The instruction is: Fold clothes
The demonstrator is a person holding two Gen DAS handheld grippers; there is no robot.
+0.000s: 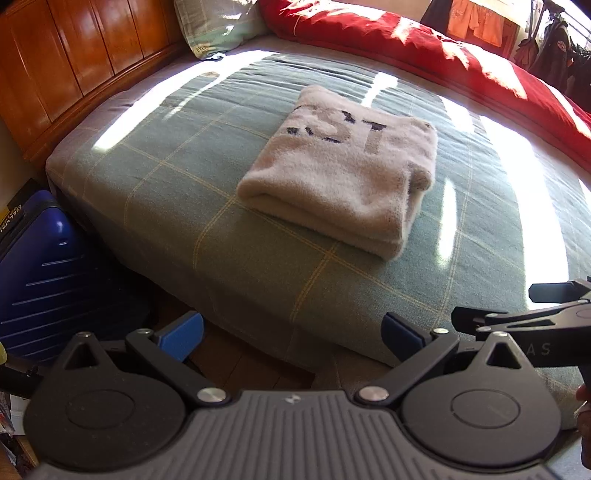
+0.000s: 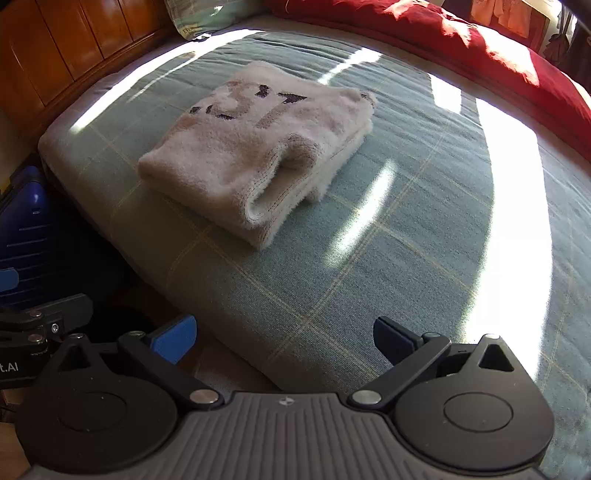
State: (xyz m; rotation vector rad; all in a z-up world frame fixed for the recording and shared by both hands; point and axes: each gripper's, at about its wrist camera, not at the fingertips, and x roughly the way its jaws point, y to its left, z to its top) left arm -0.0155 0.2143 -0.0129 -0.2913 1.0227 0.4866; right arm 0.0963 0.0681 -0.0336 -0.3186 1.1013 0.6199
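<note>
Both released, the left hand-held gripper (image 1: 291, 338) and right hand-held gripper (image 2: 282, 338) sit well below the folded sweater (image 2: 255, 147), which lies upper left of centre in the right view, running diagonally on the bed (image 2: 406, 258)

One folded, fuzzy cream sweater with dark lettering (image 1: 340, 177) (image 2: 255, 147) on my side of the bed, and only one. One green plaid bed sheet (image 1: 177, 206) (image 2: 406, 258) under it. One rumpled red duvet (image 1: 424, 44) (image 2: 461, 40) at the far edge. One pale checked pillow (image 1: 218, 26) (image 2: 207, 14). One glossy blue hard-shell suitcase (image 1: 40, 273) (image 2: 22, 236) on the floor. Two grippers, mine: left gripper (image 1: 291, 332), right gripper (image 2: 282, 334), two blue-padded fingers each.
</note>
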